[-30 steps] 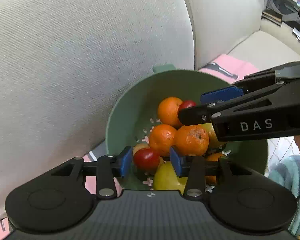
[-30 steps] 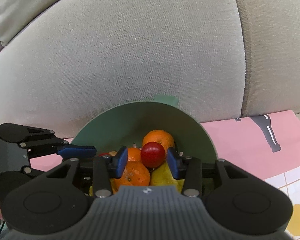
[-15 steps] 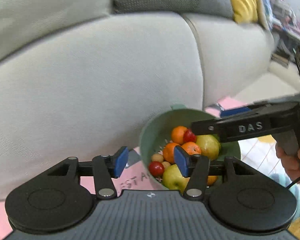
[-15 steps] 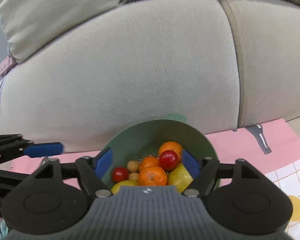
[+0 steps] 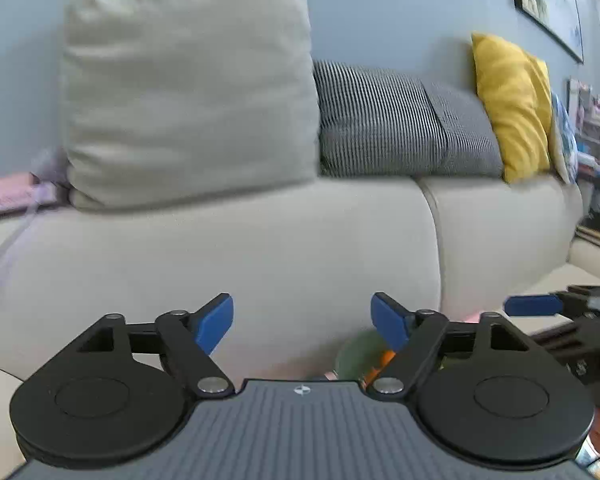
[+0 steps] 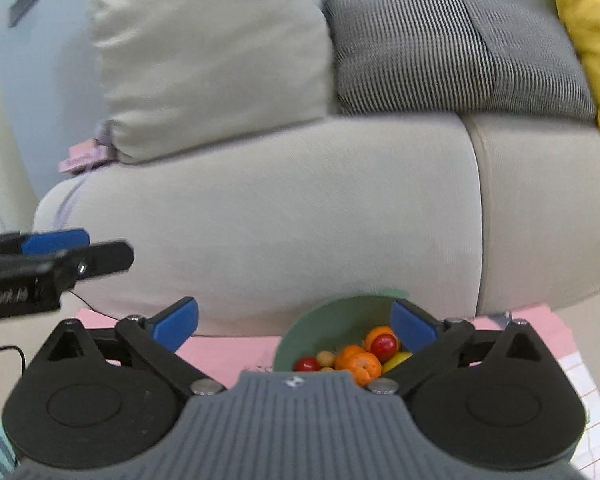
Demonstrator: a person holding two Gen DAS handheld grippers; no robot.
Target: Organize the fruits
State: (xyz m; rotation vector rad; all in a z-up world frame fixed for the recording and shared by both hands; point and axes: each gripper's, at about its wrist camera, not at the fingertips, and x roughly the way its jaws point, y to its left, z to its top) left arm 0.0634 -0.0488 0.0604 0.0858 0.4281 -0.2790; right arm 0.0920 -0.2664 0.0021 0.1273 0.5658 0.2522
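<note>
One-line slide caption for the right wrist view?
Open right gripper, nothing between its jaws, above the green bowl of fruit on a pink mat, grey sofa behind.

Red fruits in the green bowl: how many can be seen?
2. One red fruit lies on top near the right side of the bowl, another at the front left. More may be hidden.

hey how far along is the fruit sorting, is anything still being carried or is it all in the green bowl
Done: the green bowl holds a pile of fruit, oranges and small red fruits among them. In hand: nothing. The left gripper and right gripper have both just been opening, and their jaws stand wide and empty, above the bowl. Left: no loose fruit shows on the pink mat, though much of it is hidden.
</note>
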